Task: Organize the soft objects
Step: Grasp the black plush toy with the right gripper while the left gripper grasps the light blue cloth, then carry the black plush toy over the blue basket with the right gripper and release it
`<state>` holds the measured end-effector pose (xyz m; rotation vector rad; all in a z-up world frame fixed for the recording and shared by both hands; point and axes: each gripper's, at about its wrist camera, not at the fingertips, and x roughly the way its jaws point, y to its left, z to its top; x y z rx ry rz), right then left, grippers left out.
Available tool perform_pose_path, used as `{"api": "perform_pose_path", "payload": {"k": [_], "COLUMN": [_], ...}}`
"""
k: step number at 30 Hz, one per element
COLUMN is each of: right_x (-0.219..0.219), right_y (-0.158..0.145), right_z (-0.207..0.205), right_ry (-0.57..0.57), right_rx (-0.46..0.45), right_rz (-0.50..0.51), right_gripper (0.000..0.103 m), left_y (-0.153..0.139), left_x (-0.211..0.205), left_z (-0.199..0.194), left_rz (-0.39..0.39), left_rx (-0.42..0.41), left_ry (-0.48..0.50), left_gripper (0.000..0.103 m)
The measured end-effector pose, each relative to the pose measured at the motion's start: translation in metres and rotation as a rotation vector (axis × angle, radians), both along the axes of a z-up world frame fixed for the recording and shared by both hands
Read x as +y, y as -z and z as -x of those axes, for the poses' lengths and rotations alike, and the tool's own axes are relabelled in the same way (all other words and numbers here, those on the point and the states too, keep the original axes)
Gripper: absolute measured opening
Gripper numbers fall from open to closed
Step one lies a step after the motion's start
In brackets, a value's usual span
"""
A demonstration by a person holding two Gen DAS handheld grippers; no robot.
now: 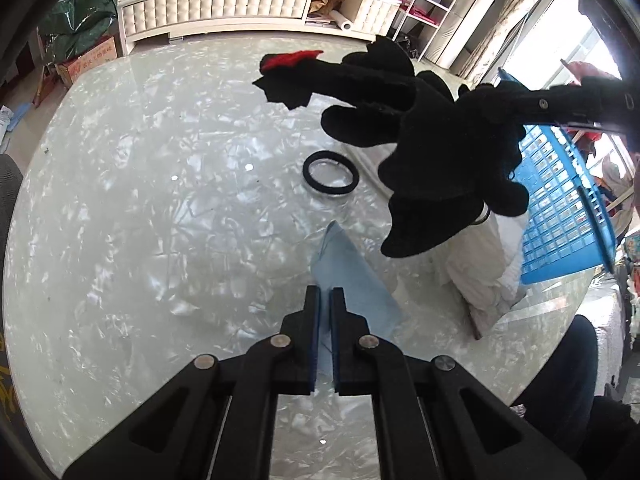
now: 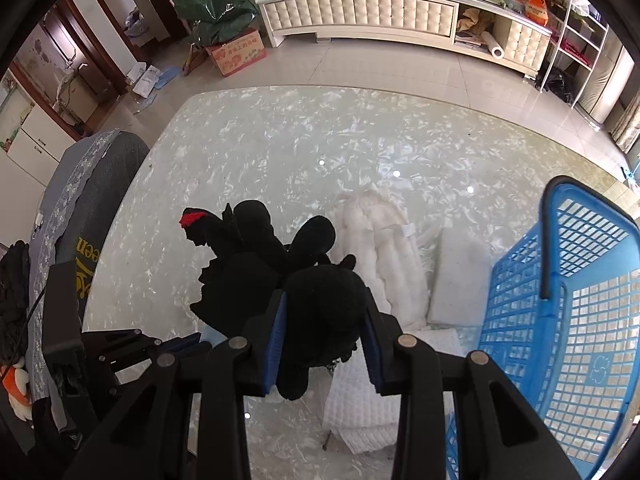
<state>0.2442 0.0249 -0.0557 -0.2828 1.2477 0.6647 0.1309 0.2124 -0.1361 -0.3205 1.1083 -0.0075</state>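
A black plush dragon (image 2: 320, 312) with a red tail tip hangs above the table, and my right gripper (image 2: 325, 300) is shut on its body. In the left wrist view the same plush dragon (image 1: 420, 140) dangles at the upper right from the right gripper's fingers (image 1: 580, 108). My left gripper (image 1: 325, 294) is shut on a corner of a light blue cloth (image 1: 352, 272), lifted a little off the pale marbled table (image 1: 160, 240). A blue plastic basket (image 2: 580, 300) stands at the right, tilted on its side.
A black hair band (image 1: 329, 175) lies on the table beyond the blue cloth. A white fluffy item (image 2: 380, 248), a white flat pad (image 2: 460, 280) and a white waffle towel (image 2: 360, 412) lie beside the basket. A chair with draped clothes (image 2: 80, 208) stands at the left.
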Motion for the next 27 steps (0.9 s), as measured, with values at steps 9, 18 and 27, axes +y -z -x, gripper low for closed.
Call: {"api": "perform_pose_path", "payload": {"k": [9, 18, 27], "right_x": [-0.02, -0.047, -0.079], "right_y": [-0.029, -0.049, -0.069], "right_z": [0.008, 0.01, 0.01], "right_ry": [0.01, 0.019, 0.035], "right_rx": [-0.037, -0.068, -0.092], "right_rz": [-0.024, -0.045, -0.074], "right_gripper": [0.033, 0.033, 0.033], "left_y": [-0.042, -0.097, -0.133], "left_x": [-0.008, -0.036, -0.056], "left_z": [0.0, -0.002, -0.011], "left_rz": [0.038, -0.07, -0.132], "left_rx": [-0.06, -0.112, -0.137], "left_ry": [-0.016, 0.004, 0.02], "left_gripper": [0.004, 0.004, 0.004]}}
